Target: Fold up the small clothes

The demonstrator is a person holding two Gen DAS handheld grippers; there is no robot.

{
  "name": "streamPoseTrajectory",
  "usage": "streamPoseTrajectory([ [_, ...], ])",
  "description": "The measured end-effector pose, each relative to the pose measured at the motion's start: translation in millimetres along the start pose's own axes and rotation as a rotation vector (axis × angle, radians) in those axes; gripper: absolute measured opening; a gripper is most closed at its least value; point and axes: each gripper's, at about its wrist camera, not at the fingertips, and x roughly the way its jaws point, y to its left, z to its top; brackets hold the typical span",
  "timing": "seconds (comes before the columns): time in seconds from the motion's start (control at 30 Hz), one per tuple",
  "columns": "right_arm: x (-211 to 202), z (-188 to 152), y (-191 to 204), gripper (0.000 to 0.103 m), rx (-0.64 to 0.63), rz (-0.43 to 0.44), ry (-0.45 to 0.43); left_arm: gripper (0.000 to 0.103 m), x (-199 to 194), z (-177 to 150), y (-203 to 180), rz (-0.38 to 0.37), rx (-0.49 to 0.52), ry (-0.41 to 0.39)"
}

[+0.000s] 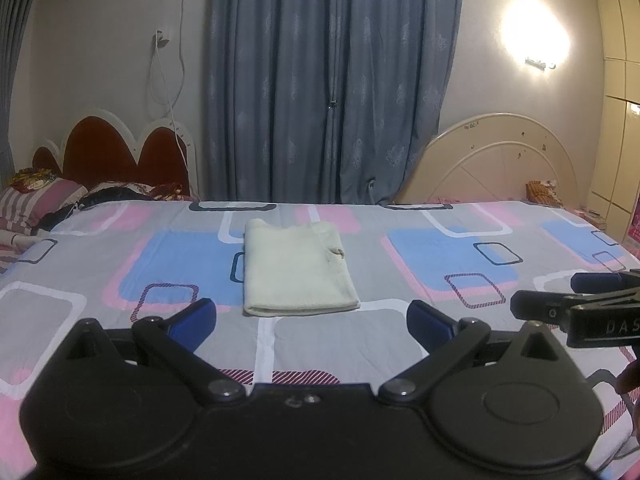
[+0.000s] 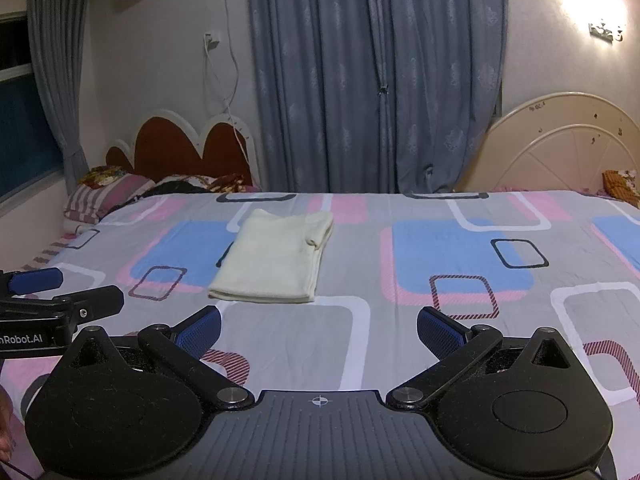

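Cream knit garment folded rectangular on patterned bedsheet; L tongs & R tongs spread, empty.

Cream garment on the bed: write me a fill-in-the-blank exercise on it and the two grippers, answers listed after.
1. The cream garment lies ____ into a neat rectangle on the patterned bedsheet.
2. Both the left gripper and the right gripper are ____, holding nothing.
3. The curtains behind the bed are ____ in colour.

Answers: folded; open; blue
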Motion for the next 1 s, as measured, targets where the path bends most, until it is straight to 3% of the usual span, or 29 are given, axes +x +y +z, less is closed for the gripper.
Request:
streamPoseTrajectory([
  [1.0, 8.2, 2.9, -2.7, 0.103, -0.023, 0.013, 0.009, 0.103, 7.6, 2.0, 2.9, -0.008, 0.006, -0.017],
])
